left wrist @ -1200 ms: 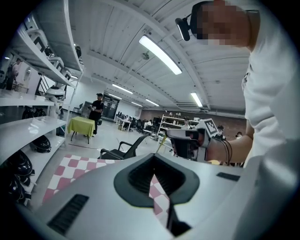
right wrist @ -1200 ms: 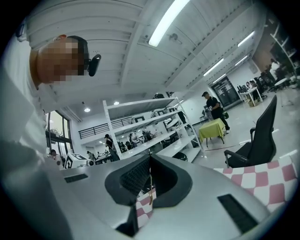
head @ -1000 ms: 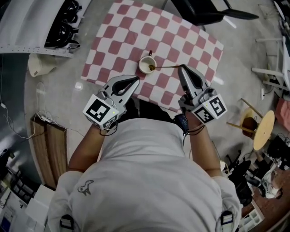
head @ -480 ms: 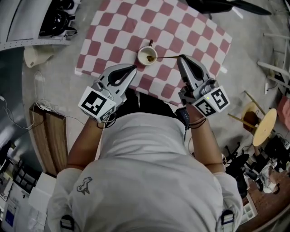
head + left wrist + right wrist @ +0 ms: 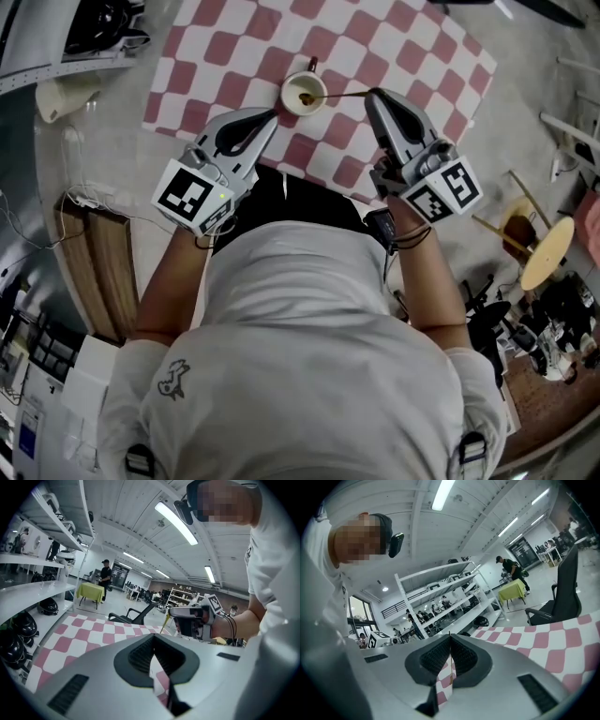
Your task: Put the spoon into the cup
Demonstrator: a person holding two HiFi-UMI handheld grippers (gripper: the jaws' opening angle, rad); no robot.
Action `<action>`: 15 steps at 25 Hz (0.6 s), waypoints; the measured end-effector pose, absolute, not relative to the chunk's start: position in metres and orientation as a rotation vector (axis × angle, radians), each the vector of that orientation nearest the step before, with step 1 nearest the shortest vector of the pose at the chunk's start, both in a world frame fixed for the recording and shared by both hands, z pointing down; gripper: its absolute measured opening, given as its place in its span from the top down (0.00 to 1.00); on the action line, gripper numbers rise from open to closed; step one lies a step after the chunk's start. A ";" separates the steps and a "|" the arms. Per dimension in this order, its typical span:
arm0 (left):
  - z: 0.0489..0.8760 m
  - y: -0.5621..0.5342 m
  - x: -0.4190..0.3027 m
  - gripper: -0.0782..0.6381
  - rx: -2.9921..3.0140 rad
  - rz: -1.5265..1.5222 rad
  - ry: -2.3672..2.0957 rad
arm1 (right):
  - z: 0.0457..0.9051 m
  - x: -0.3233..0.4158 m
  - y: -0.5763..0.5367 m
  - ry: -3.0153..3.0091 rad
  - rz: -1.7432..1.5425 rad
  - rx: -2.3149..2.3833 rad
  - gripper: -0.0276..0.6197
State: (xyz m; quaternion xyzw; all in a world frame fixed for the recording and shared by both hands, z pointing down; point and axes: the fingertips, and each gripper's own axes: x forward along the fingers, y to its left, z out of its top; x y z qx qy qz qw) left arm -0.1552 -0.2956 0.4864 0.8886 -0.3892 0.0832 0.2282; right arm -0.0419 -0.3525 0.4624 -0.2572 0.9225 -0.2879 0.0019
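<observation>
From my remote station, I see the slim, gold-coloured metal spoon (image 5: pixel 337 95) with its bowl inside the small, round, cream-white cup (image 5: pixel 304 93). The cup stands on a red-and-white chequered cloth (image 5: pixel 234 47) near the cloth's front edge. The spoon's long axis runs nearly level across the head view. Its bowl end points to my left, into the cup's mouth, and its thin handle crosses the rim to the right.

The right gripper (image 5: pixel 372 94) has smooth grey shells and ribbed black pads. Its jaws are pressed onto the handle's far end, and the right gripper view shows the handle as a fine golden line between the pads (image 5: pixel 440 656).

The left gripper (image 5: pixel 272 116) hovers just in front of the cup and apart from it. Its jaws are closed together with nothing between them.
</observation>
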 end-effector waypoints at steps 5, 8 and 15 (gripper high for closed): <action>0.507 -0.296 -0.158 0.87 2.421 0.254 -1.062 | 0.482 -0.046 -0.357 2.907 -0.945 -0.791 0.91; 0.519 -0.295 -0.158 0.87 2.407 0.266 -1.057 | 0.493 -0.048 -0.359 2.910 -0.963 -0.786 0.91; 0.539 -0.299 -0.161 0.87 2.376 0.277 -1.052 | 0.518 -0.053 -0.362 2.920 -1.016 -0.778 0.91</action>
